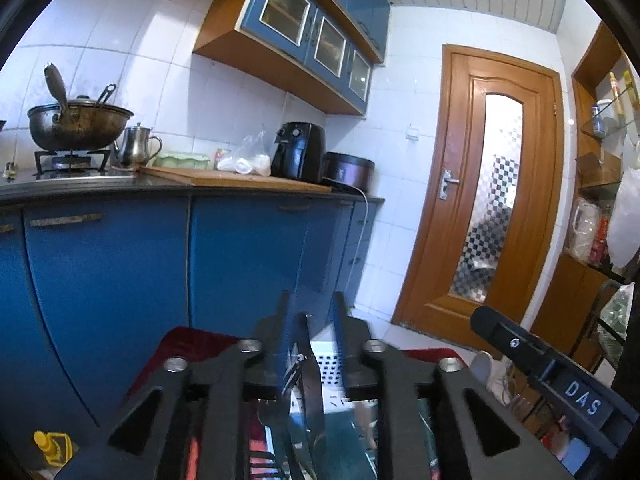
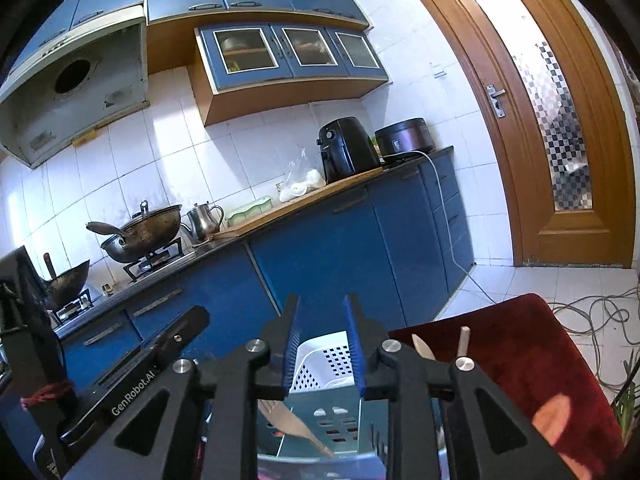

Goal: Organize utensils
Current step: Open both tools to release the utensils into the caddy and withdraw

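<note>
While the left claw (image 1: 310,332) is raised above the red-covered desk (image 1: 188,344), its two fingers are pinched narrow on a bundle of metal utensils (image 1: 310,392), whose handles rise between the pads and whose lower ends hang down out of view. Below and just beyond its tips sits a white perforated basket (image 1: 328,364). The right claw (image 2: 322,340) stands apart with a moderate gap between its blue pads, holding nothing; the same white basket (image 2: 332,360) lies directly under that gap. A wooden spatula (image 2: 296,428) lies lower, inside a blue-grey slotted bin (image 2: 340,428). Two pale utensil handles (image 2: 424,350) stand up just right of the right claw
</note>
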`<state>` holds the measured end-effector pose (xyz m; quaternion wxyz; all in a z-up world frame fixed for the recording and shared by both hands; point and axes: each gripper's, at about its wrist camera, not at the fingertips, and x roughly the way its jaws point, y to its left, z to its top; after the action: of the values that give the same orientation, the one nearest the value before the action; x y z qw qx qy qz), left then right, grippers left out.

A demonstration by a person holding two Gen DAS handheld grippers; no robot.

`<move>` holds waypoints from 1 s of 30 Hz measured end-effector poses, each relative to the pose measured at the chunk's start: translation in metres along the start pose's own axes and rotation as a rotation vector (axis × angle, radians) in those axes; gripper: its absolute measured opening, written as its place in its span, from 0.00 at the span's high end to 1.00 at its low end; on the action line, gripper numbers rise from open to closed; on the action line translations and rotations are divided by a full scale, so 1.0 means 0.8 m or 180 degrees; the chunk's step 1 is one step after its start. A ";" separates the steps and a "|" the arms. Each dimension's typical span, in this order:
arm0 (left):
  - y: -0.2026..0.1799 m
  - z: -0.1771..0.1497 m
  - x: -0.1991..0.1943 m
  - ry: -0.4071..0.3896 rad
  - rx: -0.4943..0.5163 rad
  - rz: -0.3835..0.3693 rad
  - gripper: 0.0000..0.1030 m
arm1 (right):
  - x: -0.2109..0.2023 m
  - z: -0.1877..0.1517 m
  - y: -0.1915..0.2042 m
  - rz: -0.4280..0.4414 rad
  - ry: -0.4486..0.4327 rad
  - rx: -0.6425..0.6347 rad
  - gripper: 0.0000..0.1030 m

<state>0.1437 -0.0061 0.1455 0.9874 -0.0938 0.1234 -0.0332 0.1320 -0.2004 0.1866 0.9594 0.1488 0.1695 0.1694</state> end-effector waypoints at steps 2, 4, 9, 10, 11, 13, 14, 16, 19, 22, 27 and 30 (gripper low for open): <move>0.000 0.001 -0.007 -0.0007 -0.0004 -0.0032 0.63 | -0.008 0.001 0.002 -0.0002 0.0005 0.0001 0.76; -0.003 0.002 -0.014 -0.0007 0.0037 -0.0029 0.63 | -0.018 0.000 0.002 -0.0018 0.0014 -0.0002 0.76; -0.011 0.004 -0.036 0.0035 0.0131 -0.0058 0.63 | -0.039 -0.002 0.005 -0.0007 0.0076 0.0026 0.76; -0.013 0.004 -0.041 0.0053 0.0144 -0.0062 0.63 | -0.046 -0.002 0.006 -0.0010 0.0091 0.0027 0.76; -0.013 0.004 -0.044 0.0069 0.0151 -0.0063 0.63 | -0.050 -0.002 0.007 -0.0009 0.0099 0.0027 0.76; -0.015 0.005 -0.054 0.0107 0.0161 -0.0070 0.63 | -0.061 -0.004 0.008 -0.0011 0.0126 0.0024 0.76; -0.016 0.006 -0.060 0.0131 0.0166 -0.0070 0.63 | -0.065 -0.004 0.009 -0.0010 0.0143 0.0025 0.76; -0.018 0.005 -0.069 0.0163 0.0177 -0.0069 0.63 | -0.074 -0.007 0.011 0.0008 0.0194 0.0026 0.76; -0.020 0.005 -0.086 0.0229 0.0191 -0.0081 0.63 | -0.086 -0.010 0.013 0.0009 0.0258 0.0030 0.76; -0.022 0.004 -0.098 0.0295 0.0211 -0.0077 0.63 | -0.100 -0.015 0.015 0.0018 0.0333 0.0035 0.76; -0.026 0.000 -0.117 0.0405 0.0234 -0.0093 0.63 | -0.117 -0.025 0.019 0.0019 0.0437 0.0033 0.76; -0.028 -0.004 -0.128 0.0473 0.0209 -0.0132 0.63 | -0.127 -0.034 0.021 0.0000 0.0508 0.0010 0.76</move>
<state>0.0430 -0.0194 0.1707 0.9771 -0.0612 0.1932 -0.0646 0.0275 -0.2171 0.1956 0.9426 0.1363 0.2458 0.1804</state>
